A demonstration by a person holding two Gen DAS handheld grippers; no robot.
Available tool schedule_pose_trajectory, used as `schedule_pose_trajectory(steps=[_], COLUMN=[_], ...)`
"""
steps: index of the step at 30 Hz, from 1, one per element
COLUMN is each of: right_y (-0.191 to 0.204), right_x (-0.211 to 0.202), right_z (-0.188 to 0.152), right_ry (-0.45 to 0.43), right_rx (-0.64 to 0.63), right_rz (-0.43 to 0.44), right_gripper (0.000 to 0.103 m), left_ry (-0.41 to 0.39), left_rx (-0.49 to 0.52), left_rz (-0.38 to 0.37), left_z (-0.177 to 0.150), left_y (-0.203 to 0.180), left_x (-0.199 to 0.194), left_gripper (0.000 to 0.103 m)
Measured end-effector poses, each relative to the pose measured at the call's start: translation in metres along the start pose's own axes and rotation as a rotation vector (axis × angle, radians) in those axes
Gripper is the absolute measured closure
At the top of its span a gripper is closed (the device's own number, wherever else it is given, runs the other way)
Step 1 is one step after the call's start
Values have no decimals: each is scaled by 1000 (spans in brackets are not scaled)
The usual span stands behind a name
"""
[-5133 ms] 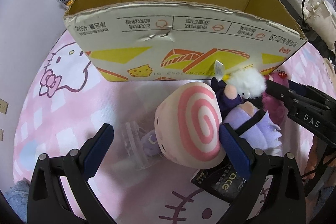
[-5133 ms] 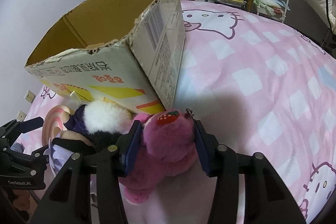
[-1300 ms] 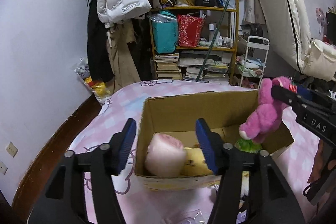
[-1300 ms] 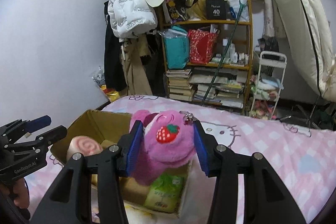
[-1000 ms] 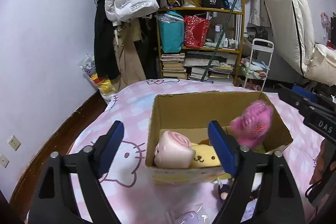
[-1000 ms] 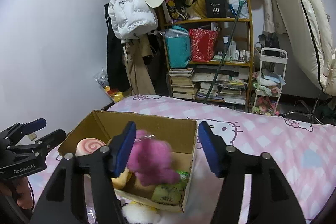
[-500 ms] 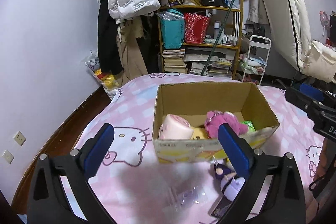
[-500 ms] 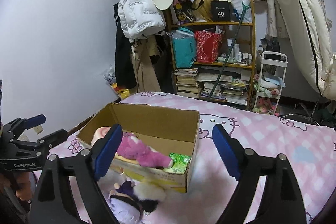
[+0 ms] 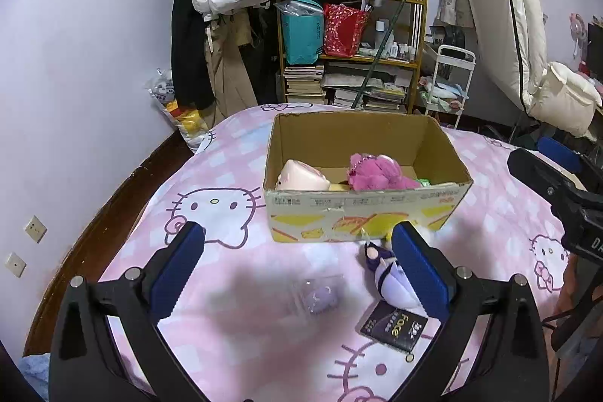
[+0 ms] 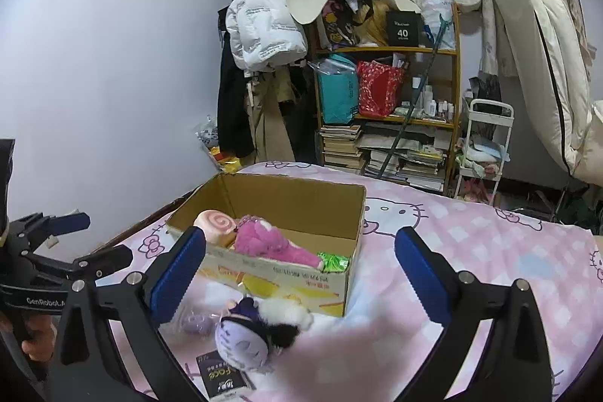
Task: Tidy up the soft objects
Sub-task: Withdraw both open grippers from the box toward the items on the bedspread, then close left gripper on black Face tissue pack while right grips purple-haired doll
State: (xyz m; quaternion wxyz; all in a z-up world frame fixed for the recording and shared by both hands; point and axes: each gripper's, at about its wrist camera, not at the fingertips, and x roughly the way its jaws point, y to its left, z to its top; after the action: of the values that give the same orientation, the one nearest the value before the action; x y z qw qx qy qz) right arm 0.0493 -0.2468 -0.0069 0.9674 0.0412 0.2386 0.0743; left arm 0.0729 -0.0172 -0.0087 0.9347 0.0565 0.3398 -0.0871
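R gripper (image 10: 299,264) empty, wide; pink plush (image 10: 269,242) beyond, in box (image 10: 301,275).

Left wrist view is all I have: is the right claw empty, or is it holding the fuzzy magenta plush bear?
Observer: Empty. The right claw has just been opening, with nothing between its jaws; the fuzzy magenta plush bear lies in the brown cardboard box.
Operator: The purple plush doll is half hidden for me. What's on its far end?
Observer: A white-and-black fluffy part, lying by the box's front wall.
Operator: Anything in the box's right corner?
Observer: A green crinkly packet, beside the bear's foot.
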Motion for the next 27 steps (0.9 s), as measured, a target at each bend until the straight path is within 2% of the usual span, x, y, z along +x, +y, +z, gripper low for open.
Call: schedule_pose_trajectory(steps=[11,15,18,27], right_y=[3,4,2,-1], right_x=[-12,-2,7,25], right_z=[-14,-19,-21,-29], right_ry=[31,72,109,175], right_rx=[10,16,26,50], right_rz=[22,66,90,111], right_gripper=[0,0,0,0], left_ry=[87,132,151,234], left_rx=[67,52,72,101], left_rz=[14,-35,-39,-90], left_z=[-16,-21,-25,-33], left_y=[-16,-18,-25,-36], left_x=[1,10,18,38], left_gripper=[4,4,4,4])
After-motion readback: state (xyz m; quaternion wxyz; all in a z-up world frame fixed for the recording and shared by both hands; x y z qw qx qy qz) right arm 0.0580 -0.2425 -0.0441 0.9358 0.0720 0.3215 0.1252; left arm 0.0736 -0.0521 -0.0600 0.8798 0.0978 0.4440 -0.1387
